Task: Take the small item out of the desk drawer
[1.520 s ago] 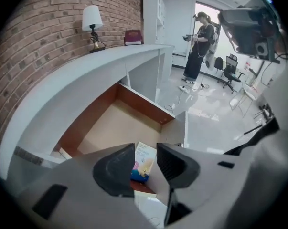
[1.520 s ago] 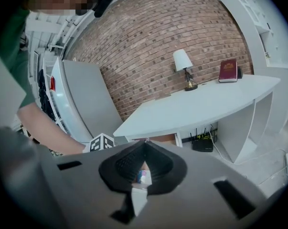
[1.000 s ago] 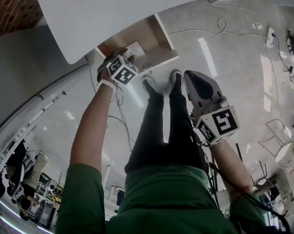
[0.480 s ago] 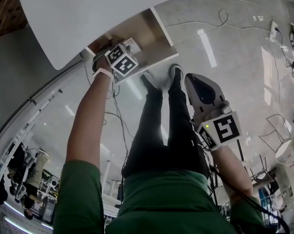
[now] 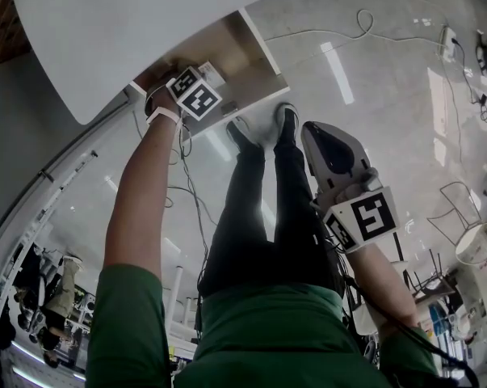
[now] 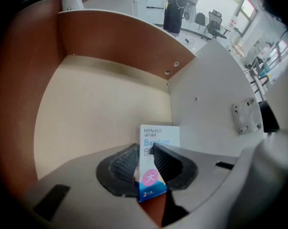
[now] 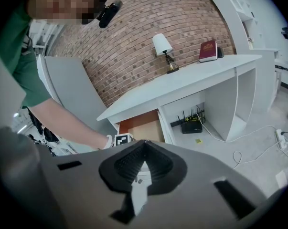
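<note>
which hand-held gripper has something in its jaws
The left hand-held gripper: it clamps a small bandage box inside the drawer; the right hand-held gripper holds nothing.

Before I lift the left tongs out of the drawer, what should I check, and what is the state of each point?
1. Left tongs shut on the bandage box: ok.
2. Grip firm enough for the lift: cannot tell.
3. Drawer open wide for the way out: ok.
4. Right tongs shut, empty, away from the drawer: ok.
5. Room under the desk top: cannot tell.
</note>
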A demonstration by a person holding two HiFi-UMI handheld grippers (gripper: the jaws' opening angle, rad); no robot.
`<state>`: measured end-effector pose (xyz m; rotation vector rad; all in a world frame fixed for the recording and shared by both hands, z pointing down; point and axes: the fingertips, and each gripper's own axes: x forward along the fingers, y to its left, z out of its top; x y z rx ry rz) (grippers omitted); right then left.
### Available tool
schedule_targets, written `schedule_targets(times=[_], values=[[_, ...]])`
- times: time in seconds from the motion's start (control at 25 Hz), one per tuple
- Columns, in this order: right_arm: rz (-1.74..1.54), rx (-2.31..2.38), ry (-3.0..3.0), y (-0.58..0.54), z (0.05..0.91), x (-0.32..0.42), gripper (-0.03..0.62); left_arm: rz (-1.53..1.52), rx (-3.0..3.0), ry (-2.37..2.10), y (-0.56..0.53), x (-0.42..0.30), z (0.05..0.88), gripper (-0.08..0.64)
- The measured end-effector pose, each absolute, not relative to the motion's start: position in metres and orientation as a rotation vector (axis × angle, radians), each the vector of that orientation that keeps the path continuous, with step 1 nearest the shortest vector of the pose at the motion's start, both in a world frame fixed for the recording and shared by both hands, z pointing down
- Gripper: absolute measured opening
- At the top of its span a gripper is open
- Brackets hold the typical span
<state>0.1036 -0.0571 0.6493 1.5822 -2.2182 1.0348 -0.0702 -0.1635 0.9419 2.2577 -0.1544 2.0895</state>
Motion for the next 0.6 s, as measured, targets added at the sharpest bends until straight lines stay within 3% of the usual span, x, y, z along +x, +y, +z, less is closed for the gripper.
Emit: schedule_targets(times=[0.6], values=[[1.014,1.574,-2.223,-0.059,0.644,0.101,0.002,2.056,2.322,-0.127,-0.157,-0.066,0.923,0.028]])
